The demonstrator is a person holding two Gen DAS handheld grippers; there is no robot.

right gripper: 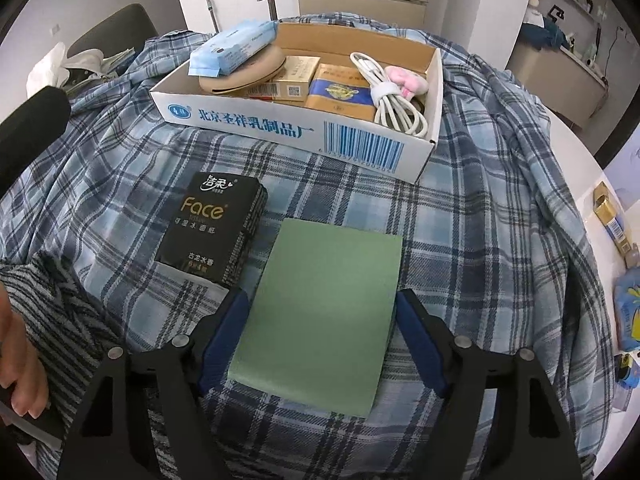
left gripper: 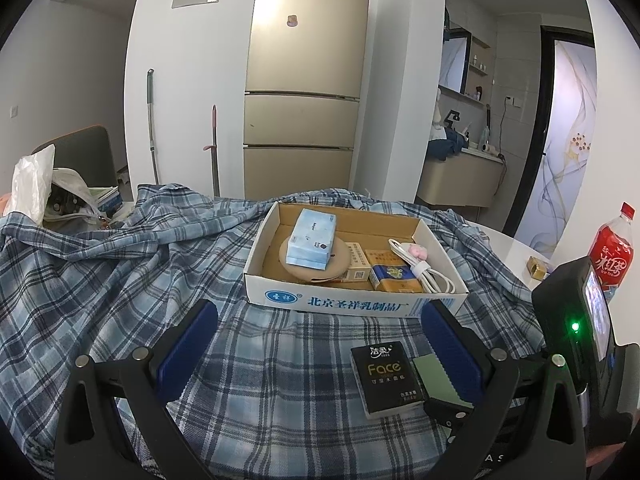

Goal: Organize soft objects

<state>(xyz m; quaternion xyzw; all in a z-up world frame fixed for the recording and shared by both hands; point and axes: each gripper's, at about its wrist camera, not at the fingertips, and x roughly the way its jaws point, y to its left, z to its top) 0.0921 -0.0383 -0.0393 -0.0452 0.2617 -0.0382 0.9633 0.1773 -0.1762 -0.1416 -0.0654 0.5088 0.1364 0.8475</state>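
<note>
Blue checked cloth [right gripper: 460, 216] covers the table, and a tall gold fridge [left gripper: 306, 80] stands at the back of the room. At the bottom middle of the right wrist picture, the right gripper [right gripper: 320, 332] has its blue fingers [right gripper: 226, 328] on both sides of a green pad [right gripper: 324, 312]; they are near its edges, but I cannot tell if they press it. Just left of the pad lies a black tissue pack [right gripper: 214, 224]. Higher up sits a white box [right gripper: 296, 128] holding a blue tissue pack [right gripper: 234, 46], small gold boxes [right gripper: 296, 78] and a white cable [right gripper: 394, 102]. In the left wrist picture, the left gripper [left gripper: 320, 354] is spread wide over the cloth, holding nothing.
</note>
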